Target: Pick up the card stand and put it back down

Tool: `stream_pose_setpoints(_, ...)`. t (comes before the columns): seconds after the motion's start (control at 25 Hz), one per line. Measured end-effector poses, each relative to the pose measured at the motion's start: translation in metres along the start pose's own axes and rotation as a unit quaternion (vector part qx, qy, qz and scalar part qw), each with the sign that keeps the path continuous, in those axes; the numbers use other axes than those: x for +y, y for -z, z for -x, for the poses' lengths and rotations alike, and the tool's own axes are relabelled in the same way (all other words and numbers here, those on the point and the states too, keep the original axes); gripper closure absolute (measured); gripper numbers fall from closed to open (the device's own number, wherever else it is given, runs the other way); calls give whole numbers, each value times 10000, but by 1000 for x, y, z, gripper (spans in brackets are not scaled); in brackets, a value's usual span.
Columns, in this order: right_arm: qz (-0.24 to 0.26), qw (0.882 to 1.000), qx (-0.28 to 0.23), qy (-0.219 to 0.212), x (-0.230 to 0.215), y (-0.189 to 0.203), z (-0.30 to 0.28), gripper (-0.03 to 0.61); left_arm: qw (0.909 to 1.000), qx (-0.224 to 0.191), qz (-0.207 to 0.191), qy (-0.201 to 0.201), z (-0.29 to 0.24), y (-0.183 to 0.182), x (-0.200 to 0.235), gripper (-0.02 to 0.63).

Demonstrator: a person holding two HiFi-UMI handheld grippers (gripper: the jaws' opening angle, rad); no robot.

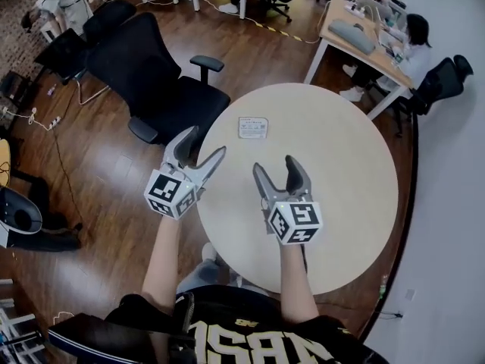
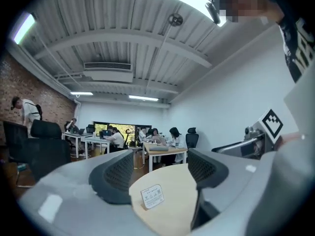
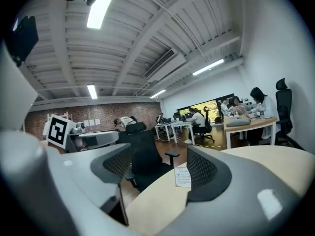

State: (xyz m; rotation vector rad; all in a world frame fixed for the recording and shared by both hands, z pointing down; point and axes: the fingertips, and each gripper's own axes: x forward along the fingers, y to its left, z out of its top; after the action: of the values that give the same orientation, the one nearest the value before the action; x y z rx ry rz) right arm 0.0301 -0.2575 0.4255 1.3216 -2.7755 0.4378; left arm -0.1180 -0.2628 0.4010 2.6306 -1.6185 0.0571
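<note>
A small white card stand [image 1: 252, 127] stands upright on the round beige table [image 1: 341, 165], on its far left part. Both grippers hover short of it, on the side nearer to me. My left gripper [image 1: 204, 142] is over the table's left edge, jaws apart and empty. To its right, my right gripper [image 1: 274, 165] is over the table, also with parted, empty jaws. In the left gripper view the card stand [image 2: 152, 196] shows ahead between the fingers of the left gripper [image 2: 160, 173]. In the right gripper view the card stand [image 3: 182, 177] sits ahead, beside the right finger of the right gripper [image 3: 160, 168].
A black office chair [image 1: 151, 82] stands right against the table's far left edge. A desk [image 1: 364, 40] with seated people is at the back right. A white wall [image 1: 455, 203] runs close along the table's right side. Wooden floor lies all round.
</note>
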Motion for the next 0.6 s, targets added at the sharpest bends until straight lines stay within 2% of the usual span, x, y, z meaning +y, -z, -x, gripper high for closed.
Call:
stream_pose_setpoints(0.16,138,9996,-122,-236,28,-3,26,219,9991,-251,239,-248,59,2,-35,267)
stream_pose_setpoints(0.32,373,9991,-132,-167,63,8,67,218,9997,-99,-21,-228,110,20,-66,267)
stream_pose_setpoints(0.48,589,9966,-348,452,78,12,121,219,9988,-202,-366,-261,145,14,-96,265)
stream_pose_setpoints(0.6,590,9926,-425,972,89,21,160,219,9988,-234,-288,-330,173,9,-117,265)
